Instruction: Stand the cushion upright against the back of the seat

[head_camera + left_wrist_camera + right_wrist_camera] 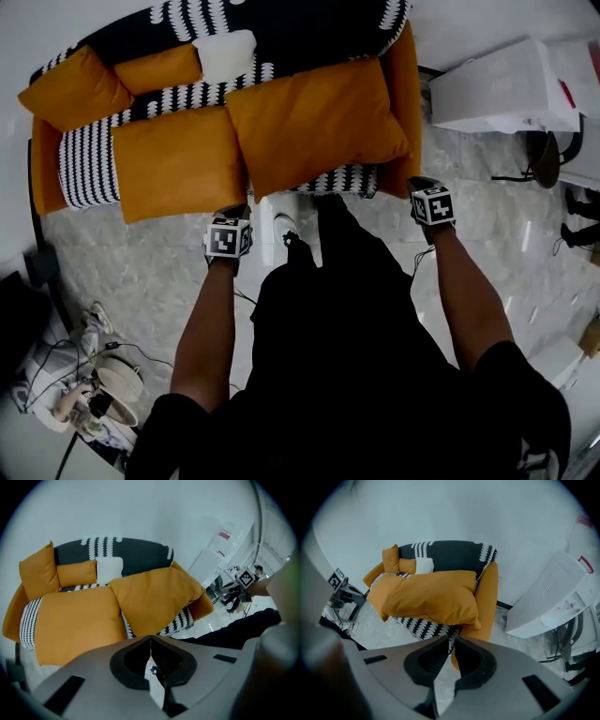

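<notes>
Sofa (309,28), one, four orange cushions (314,122), one white cushion (225,54)

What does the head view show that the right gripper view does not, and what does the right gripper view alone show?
Only the head view shows the person's right forearm and the square-marker cube above that hand.

Only the right gripper view shows the right claw from behind, its jaws together with nothing between them.

Both show the black-and-white patterned sofa, the large orange fabric cushion lying across its seat rather than standing against the back, and the white boxy appliance on the floor beside the sofa.
</notes>
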Demonstrator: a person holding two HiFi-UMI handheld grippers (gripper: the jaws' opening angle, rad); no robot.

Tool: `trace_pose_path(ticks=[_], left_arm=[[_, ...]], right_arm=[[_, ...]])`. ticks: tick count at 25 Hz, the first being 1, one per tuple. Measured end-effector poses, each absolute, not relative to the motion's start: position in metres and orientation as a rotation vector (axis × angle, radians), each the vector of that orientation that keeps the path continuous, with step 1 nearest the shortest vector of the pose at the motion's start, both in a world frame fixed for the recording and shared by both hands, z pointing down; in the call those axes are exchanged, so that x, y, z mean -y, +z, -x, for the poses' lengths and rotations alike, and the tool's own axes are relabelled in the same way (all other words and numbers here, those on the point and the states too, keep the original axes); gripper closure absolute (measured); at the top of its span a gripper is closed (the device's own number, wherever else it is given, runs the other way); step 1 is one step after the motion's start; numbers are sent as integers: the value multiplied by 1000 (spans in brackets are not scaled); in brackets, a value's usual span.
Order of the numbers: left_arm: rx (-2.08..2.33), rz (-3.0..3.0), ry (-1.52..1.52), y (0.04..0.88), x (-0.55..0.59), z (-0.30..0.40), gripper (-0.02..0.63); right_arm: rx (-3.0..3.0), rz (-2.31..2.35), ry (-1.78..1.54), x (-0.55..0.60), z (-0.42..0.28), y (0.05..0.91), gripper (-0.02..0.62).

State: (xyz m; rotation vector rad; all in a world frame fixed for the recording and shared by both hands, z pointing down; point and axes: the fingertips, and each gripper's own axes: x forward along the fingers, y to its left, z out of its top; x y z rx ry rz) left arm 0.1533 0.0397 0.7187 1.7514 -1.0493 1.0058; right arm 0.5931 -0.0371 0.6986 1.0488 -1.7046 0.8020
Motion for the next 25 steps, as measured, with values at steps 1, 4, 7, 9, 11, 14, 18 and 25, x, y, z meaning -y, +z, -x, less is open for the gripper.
trace_pose_path(ticks=[1,4,7,9,11,14,18,25], left_arm=[[1034,-1731,1055,731,-44,-153,589],[993,-1708,1186,763,-56,-155,589],[989,-1679,1251,788,-63,-158,588],[999,-1662,1257,802,-61,-161,586],[1005,-1646,1261,814,-60,-162,565],[996,-1617,1285,832,-63,-156,476],[967,-1592,1312,855,-65,-150,453],[902,-1541,1342,884,-64,-155,451]], right_arm=[[1692,-1043,807,42,-598,707,560],[1674,-1031,797,60,-608,726,560],[1643,-995,758,73,-619,745,558],[1619,-961,726,77,-625,755,553],[1608,-940,700,80,-627,763,498],[1604,-921,652,84,-621,769,470],[1613,-869,584,89,-610,775,442],[1606,-840,582,100,-611,786,436]])
